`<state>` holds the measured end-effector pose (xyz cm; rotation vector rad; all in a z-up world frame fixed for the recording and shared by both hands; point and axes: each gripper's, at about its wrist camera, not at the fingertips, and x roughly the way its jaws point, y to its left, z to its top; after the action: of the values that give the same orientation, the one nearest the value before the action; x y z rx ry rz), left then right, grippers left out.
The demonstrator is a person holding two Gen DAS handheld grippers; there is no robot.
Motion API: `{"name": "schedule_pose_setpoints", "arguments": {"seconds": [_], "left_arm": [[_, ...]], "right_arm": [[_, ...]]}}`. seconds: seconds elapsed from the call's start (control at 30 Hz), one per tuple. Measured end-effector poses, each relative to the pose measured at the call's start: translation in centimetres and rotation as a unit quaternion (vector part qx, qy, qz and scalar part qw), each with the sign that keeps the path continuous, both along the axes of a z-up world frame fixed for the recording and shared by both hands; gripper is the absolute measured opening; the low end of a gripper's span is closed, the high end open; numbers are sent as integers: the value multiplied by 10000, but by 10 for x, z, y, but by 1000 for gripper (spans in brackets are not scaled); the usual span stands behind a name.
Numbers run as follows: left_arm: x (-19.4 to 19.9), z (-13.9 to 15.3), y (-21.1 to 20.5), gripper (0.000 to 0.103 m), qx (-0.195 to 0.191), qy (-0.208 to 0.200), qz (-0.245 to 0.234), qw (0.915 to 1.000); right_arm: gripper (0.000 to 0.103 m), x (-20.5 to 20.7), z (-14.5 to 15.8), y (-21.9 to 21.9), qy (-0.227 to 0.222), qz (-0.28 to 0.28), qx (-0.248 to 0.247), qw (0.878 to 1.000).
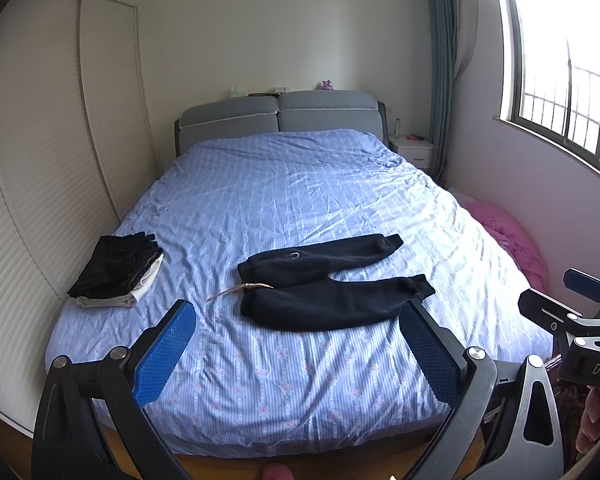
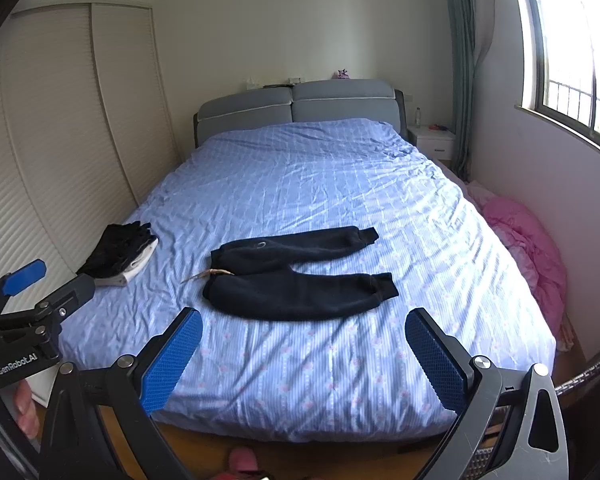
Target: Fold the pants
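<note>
Both tools hang back at the foot of the bed (image 1: 260,400), nothing in either. The left gripper (image 1: 296,344) is spread wide and empty, and the right gripper (image 2: 304,354) stands just as wide. The dark pants (image 1: 324,280) lie flat on the blue cover, waistband to the left, 2 legs splayed rightward, a pale drawstring (image 1: 240,290) trailing out. They look like thick fleece: soft, floppy, light, likely to sag from any single pinch. Best bet is 1 pinch on the waistband (image 2: 216,272) and 1 on the far leg's cuff (image 2: 366,236). A folded stack (image 2: 120,252) waits well apart, left.
</note>
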<state>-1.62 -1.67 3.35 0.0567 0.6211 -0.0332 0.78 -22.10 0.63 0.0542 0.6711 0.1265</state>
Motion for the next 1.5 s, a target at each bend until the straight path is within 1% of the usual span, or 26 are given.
{"name": "schedule_pose_setpoints", "arguments": {"seconds": [0.3, 0.87, 1.5], "left_arm": [[-1, -1, 0, 103, -15, -8, -21, 10000], [-4, 0, -7, 103, 3, -48, -31, 10000], [-2, -3, -12, 103, -19, -19, 42, 10000]], "right_arm": [[103, -6, 3, -3, -58, 39, 16, 10000], [103, -1, 10, -7, -74, 32, 52, 10000], [103, -2, 5, -9, -82, 60, 63, 9999]]}}
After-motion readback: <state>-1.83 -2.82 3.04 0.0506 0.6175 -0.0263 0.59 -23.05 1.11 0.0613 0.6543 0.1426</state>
